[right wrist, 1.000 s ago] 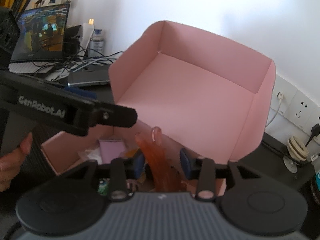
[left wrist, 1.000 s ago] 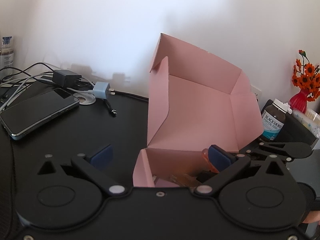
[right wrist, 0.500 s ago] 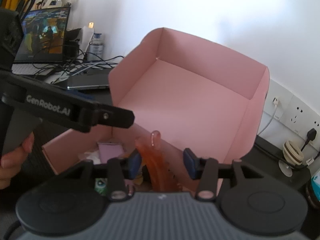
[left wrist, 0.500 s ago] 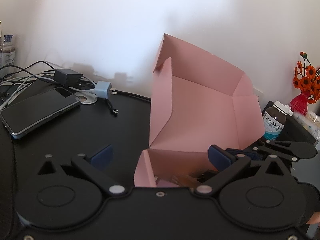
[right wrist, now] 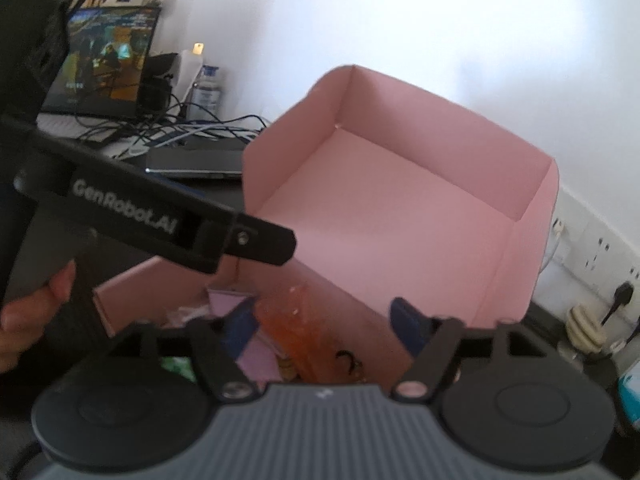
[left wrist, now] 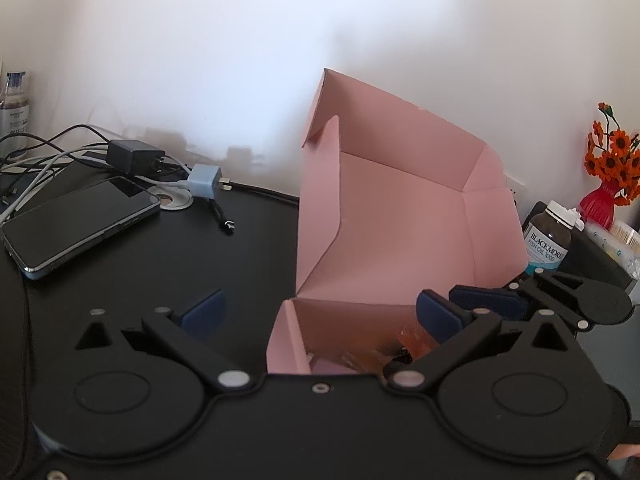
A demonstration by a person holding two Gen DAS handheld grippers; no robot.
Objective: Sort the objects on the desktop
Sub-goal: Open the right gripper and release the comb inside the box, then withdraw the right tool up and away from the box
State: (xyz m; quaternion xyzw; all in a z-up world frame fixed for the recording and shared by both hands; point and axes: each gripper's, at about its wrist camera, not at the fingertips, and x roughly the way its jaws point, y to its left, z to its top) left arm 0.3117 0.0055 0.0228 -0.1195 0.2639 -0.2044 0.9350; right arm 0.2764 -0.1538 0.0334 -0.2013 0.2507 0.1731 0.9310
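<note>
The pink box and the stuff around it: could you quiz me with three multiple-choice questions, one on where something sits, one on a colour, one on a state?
1. Where is the phone relative to the pink box in the left wrist view?
A. Inside it
B. On the desk to its left
C. On top of its lid

2. What colour is the translucent object lying in the box?
A. Orange
B. Green
C. White

3. What state is the right gripper in?
A. Shut on the phone
B. Shut on the box lid
C. Open, holding nothing

Answers:
1 B: the phone lies flat on the black desk, left of the box.
2 A: it shows orange in the box, between the right gripper's fingers.
3 C: its fingers stand wide apart, and the orange object lies free below them.
</note>
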